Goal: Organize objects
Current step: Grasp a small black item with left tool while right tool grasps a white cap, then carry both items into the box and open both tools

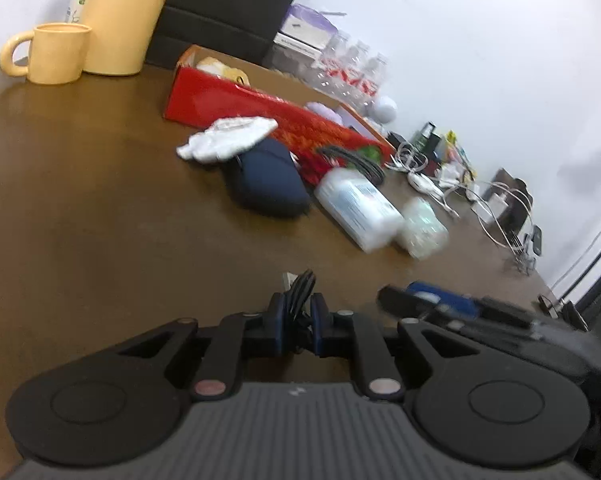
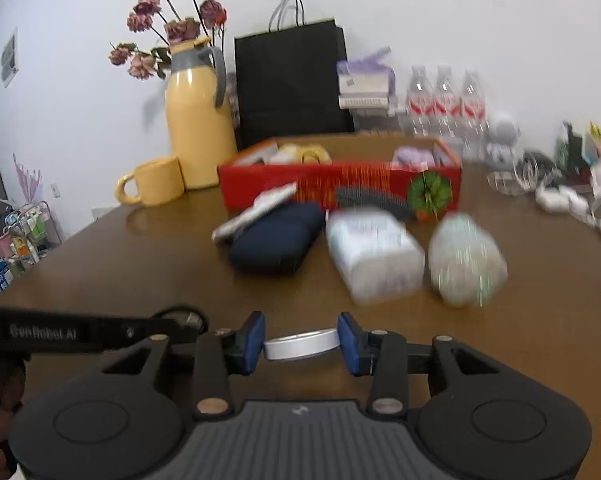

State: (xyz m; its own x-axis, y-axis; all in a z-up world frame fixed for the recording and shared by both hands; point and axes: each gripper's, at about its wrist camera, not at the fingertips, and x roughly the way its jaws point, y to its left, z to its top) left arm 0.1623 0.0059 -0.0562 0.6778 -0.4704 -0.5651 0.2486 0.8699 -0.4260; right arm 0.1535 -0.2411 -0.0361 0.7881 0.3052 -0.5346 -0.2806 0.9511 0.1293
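Left gripper [image 1: 296,320] was nearly shut, pinching a cable [image 1: 300,292]; right gripper [image 2: 302,342] half-open, clamped a tin [image 2: 300,345]. Both probably needed steady carrying to the box [image 2: 340,184] ahead.

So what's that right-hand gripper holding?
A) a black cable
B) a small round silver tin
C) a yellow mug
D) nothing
B: in the right wrist view the right gripper has its blue pads on either side of a silver tin; the black cable is in the left gripper.
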